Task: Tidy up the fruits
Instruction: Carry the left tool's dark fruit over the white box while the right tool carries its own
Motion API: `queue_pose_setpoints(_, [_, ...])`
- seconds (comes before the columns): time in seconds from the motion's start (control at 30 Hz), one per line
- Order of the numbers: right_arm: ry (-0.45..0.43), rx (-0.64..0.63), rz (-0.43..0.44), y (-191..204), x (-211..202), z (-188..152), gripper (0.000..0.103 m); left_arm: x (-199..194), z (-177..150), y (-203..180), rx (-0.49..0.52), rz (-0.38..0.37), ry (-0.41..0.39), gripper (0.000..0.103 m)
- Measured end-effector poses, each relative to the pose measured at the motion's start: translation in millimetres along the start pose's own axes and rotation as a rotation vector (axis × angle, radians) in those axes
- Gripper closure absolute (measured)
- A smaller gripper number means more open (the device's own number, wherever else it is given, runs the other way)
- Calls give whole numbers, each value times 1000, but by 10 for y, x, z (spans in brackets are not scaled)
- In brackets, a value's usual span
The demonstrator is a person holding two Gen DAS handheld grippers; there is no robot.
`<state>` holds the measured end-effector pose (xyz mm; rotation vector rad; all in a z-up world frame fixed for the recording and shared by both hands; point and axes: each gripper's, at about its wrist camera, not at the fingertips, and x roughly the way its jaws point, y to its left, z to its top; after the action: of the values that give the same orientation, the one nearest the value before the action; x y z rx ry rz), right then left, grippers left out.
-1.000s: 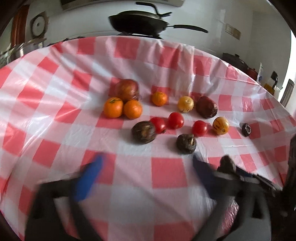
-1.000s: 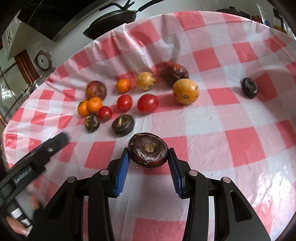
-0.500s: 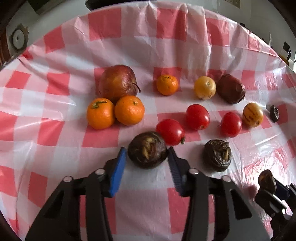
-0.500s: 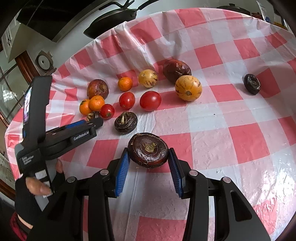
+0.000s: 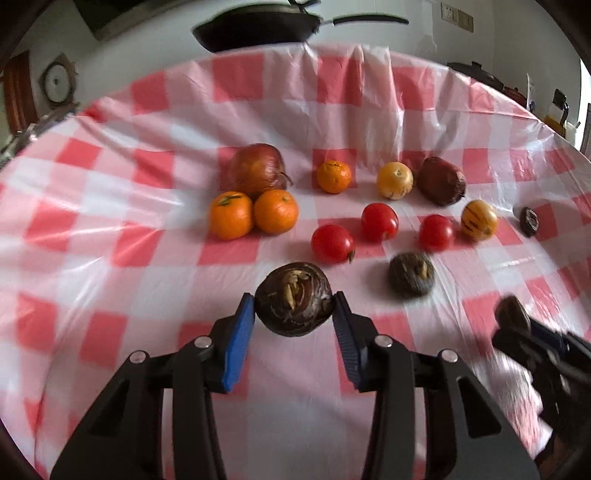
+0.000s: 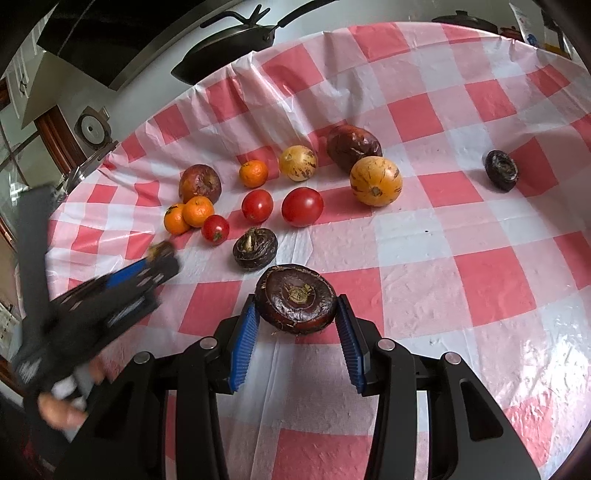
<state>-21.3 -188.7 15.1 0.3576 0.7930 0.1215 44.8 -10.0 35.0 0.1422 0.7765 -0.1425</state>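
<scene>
My left gripper (image 5: 294, 315) is shut on a dark brown water chestnut (image 5: 294, 303), held just above the cloth. My right gripper (image 6: 295, 314) is shut on another dark water chestnut (image 6: 296, 297), also seen at the right edge of the left wrist view (image 5: 511, 314). A third chestnut (image 6: 255, 248) lies on the checked tablecloth (image 6: 424, 236); a fourth (image 6: 501, 170) sits alone at the far right. Behind lie three tomatoes (image 6: 302, 206), three mandarins (image 5: 231, 215), two striped yellow fruits (image 6: 376, 181) and two dark red fruits (image 6: 353, 146).
A black pan (image 5: 258, 27) stands beyond the table's far edge. The left gripper's body and the hand holding it (image 6: 92, 306) fill the left of the right wrist view. Kitchen items (image 5: 480, 74) stand at the back right.
My left gripper came in, closed on the near-left chestnut and lifted it back off the cloth. My right gripper kept its chestnut and barely moved.
</scene>
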Motion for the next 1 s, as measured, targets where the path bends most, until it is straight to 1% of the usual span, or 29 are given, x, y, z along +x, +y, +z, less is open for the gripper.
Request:
queue_pose_setpoints(0.07, [12, 0, 3, 60, -74, -66, 60, -285, -163, 40, -13, 44, -30, 59])
queue_pose_setpoints(0.13, [2, -29, 22, 190, -220, -170, 61, -521, -313, 91, -33, 67, -54, 59])
queue_pose_setpoints(0.23, [-23, -104, 43, 471, -485, -394, 61, -885, -683, 238, -80, 113, -61, 59])
queue_pose_setpoints(0.27, [-23, -122, 57, 571, -576, -498, 61, -979, -772, 266, -89, 118, -61, 59])
queue_pose_setpoints(0.33, [-6, -136, 80, 694, -662, -630, 61, -1249, -1056, 371, -109, 124, -58, 59])
queue_pose_setpoints(0.37, [8, -150, 97, 781, -703, -713, 61, -1341, -1145, 404, -111, 134, -59, 59])
queue_pose_setpoints(0.47, [30, -238, 139, 1125, -841, -974, 61, -1699, -1506, 591, -131, 163, -61, 59])
queue_pose_setpoints(0.57, [36, -352, 195, 1538, -990, -1221, 61, -1997, -1853, 888, -189, 198, -51, 59])
queue_pose_setpoints(0.7, [59, -464, 257, 1949, -1078, -1484, 61, -2200, -2254, 1211, -240, 261, -20, 59])
queue_pose_setpoints(0.87, [119, -558, 290, 2310, -1049, -1767, 61, -2355, -2697, 1580, -331, 312, 19, 59])
queue_pose_setpoints(0.93, [135, -619, 317, 2506, -1078, -1941, 61, -2412, -2842, 1699, -360, 327, 22, 59])
queue_pose_setpoints(1.0, [146, -673, 347, 2658, -1102, -2063, 61, -2495, -2983, 1793, -374, 387, 27, 59])
